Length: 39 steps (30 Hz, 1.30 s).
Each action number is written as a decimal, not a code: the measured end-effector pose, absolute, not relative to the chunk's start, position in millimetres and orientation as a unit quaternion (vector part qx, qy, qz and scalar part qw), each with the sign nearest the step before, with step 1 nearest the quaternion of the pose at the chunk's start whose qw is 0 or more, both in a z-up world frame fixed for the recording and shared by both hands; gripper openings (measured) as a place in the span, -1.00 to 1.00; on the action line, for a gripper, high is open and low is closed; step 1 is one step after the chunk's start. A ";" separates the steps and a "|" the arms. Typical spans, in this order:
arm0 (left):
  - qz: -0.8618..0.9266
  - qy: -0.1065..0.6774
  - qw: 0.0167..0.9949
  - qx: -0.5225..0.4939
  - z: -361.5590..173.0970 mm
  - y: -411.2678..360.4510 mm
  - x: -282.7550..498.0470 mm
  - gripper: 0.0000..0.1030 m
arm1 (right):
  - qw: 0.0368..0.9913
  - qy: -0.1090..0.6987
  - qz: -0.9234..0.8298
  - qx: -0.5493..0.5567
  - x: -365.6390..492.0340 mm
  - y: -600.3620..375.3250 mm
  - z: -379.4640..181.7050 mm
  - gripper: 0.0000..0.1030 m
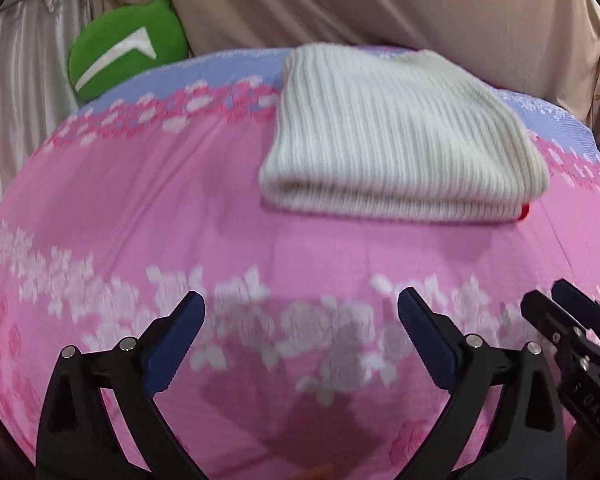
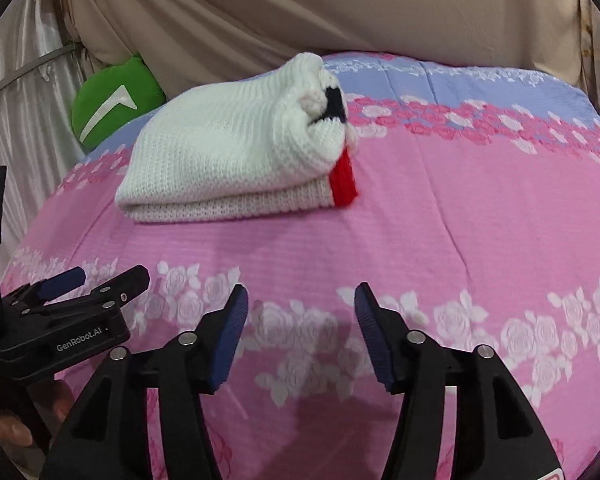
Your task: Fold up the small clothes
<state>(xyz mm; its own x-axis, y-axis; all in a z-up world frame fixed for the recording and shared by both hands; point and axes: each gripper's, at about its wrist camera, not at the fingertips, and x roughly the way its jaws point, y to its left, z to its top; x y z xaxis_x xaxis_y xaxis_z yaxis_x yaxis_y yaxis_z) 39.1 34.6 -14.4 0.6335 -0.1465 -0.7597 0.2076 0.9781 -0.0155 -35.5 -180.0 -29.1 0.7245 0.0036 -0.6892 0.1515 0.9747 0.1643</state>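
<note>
The white knitted garment (image 1: 400,136) lay folded into a compact bundle on the pink floral bedspread (image 1: 140,208), towards its far side, with a red trim (image 2: 344,180) showing at its right end. The left hand-held gripper (image 1: 300,320) hovered over the bedspread nearer the camera, jaws spread wide and holding nothing. The right hand-held gripper (image 2: 300,312) sat just beside it, jaws partly apart, likewise empty. Both were well clear of the garment. A green cushion (image 1: 128,48) rested behind the bed.
</note>
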 end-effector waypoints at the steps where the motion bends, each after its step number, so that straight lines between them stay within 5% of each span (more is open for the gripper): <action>1: -0.094 0.419 0.902 0.032 -18.1 35.7 34.4 0.85 | 0.922 0.369 -0.046 0.110 -42.0 -179.8 -30.4 0.13; 9: -0.084 0.404 0.910 0.039 -21.0 31.5 17.5 0.85 | 0.927 0.363 -0.077 0.050 -54.6 -156.6 -30.3 0.31; 39: -0.053 0.367 0.926 0.070 -12.7 16.5 6.8 0.80 | 0.922 0.370 -0.107 0.044 -51.5 -157.4 -33.4 0.32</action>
